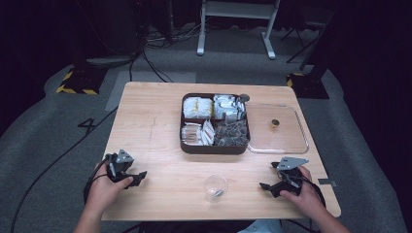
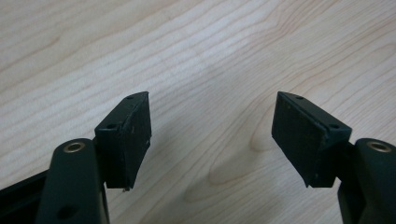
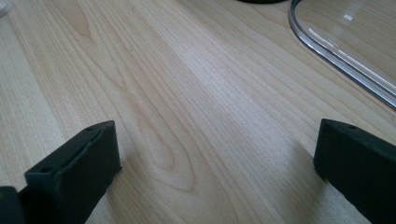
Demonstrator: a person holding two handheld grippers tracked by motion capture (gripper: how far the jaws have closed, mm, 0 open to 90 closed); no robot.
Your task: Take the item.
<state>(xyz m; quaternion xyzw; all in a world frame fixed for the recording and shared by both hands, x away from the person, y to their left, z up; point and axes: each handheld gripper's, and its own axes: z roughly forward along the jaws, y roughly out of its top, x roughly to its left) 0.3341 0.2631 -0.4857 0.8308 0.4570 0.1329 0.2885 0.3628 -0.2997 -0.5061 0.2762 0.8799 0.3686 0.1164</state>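
Note:
A dark brown box (image 1: 190,146) with four compartments of packets sits at the table's middle back. Its clear lid (image 1: 296,143) lies right of it, with a small brown knob (image 1: 275,124) on it. A clear plastic cup (image 1: 215,187) stands near the front edge, something small and dark inside. My left gripper (image 1: 141,175) rests low at the front left, open over bare wood (image 2: 212,135). My right gripper (image 1: 265,186) rests at the front right, open, nothing between its jaws (image 3: 215,168). The lid's rim (image 3: 336,60) curves across the upper right of the right gripper view.
The wooden table (image 1: 155,126) stands on grey carpet with cables. A white desk frame (image 1: 235,24) stands behind it. Yellow-black striped bases (image 1: 77,82) flank the back corners.

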